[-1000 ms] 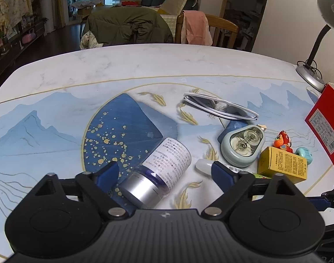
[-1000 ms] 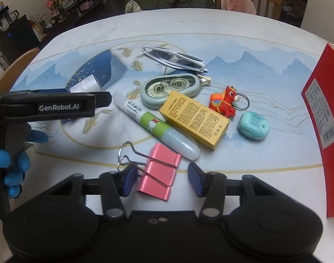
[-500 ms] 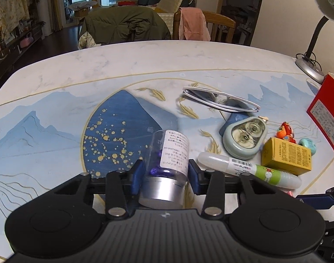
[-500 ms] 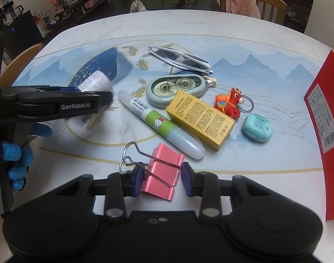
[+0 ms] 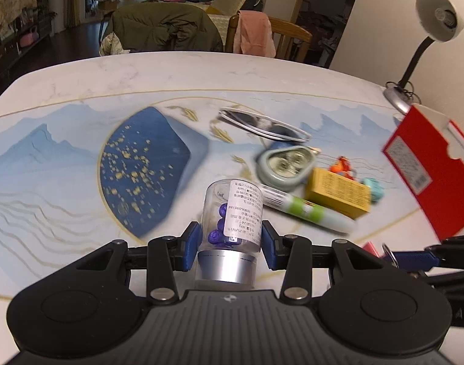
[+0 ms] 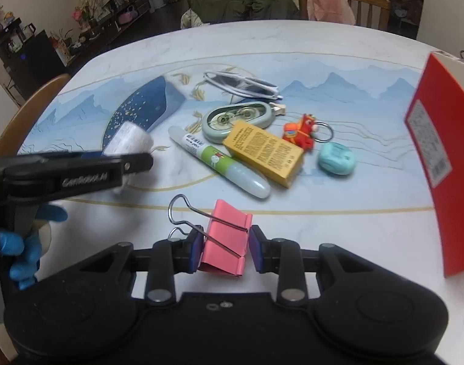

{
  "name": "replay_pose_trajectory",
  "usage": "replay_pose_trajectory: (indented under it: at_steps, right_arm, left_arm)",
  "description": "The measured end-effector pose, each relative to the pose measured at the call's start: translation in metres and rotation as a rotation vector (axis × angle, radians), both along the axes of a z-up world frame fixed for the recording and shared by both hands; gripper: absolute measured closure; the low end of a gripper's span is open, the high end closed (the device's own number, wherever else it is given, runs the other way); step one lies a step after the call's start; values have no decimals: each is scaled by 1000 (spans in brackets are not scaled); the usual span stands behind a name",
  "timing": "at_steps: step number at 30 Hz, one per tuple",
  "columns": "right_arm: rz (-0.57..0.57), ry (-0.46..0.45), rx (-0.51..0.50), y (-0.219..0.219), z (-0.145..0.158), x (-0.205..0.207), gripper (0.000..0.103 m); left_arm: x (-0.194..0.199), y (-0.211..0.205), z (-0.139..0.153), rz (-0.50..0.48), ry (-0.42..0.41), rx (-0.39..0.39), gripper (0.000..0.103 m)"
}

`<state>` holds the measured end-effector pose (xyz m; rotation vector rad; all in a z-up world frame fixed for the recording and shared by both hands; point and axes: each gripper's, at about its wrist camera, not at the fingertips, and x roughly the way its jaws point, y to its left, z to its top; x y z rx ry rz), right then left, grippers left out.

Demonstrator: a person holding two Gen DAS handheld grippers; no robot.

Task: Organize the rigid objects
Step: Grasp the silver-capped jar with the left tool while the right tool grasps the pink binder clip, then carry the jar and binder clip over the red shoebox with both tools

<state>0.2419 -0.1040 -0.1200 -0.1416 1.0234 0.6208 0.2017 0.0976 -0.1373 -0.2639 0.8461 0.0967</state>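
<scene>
Two grips were in effect at inspection. My left tongs (image 5: 230, 241) were clamped on a clear bottle (image 5: 232, 213) of blue pellets, pads pressed to the plastic just above its silver cap (image 5: 225, 266), which pointed back toward me. My right tongs (image 6: 222, 251) were clamped on a pink binder clip (image 6: 227, 237), pads on its two side faces and wire handles (image 6: 183, 213) sticking out to the left.

Both items appeared to be clear of the table (image 6: 353, 237), though the bottle's contact could not be confirmed. The rest of the clutter lay ahead in a loose group: a glue pen (image 6: 218, 162), a yellow box (image 6: 263, 152), a correction tape (image 6: 239, 118), sunglasses (image 6: 241, 83), a horse keyring (image 6: 301, 132) and a teal eraser (image 6: 336, 158). A red box (image 6: 441, 158) stood at the right edge.

Assessment: the step in hand is carrying both items off. The bottle is smooth and round, so I would keep the squeeze steady and the tool level. The clip is held near the pad tips and should not be swung.

Pose: both tools pointed forward over the near edge, angled down, left beside right; my blue-gloved left hand (image 6: 22, 243) gripped its handle from below.
</scene>
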Motion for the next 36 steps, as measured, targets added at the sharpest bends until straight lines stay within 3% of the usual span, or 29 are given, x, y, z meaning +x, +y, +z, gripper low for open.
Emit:
replay_pose_trajectory:
  at_steps: [17,27,36]
  right_arm:
    - [-97,-69,125,-75,65,-18,72]
    - [-166,-118,166,-134,90,-13,72]
    - [-190,-121,191,-189,94,12,72]
  left_arm:
    - [-33,-78,74,-114,-68,-62,62]
    - [-23,-145,103,-200,-105,-67,62]
    - [3,-207,112,-218,-113,-42,62]
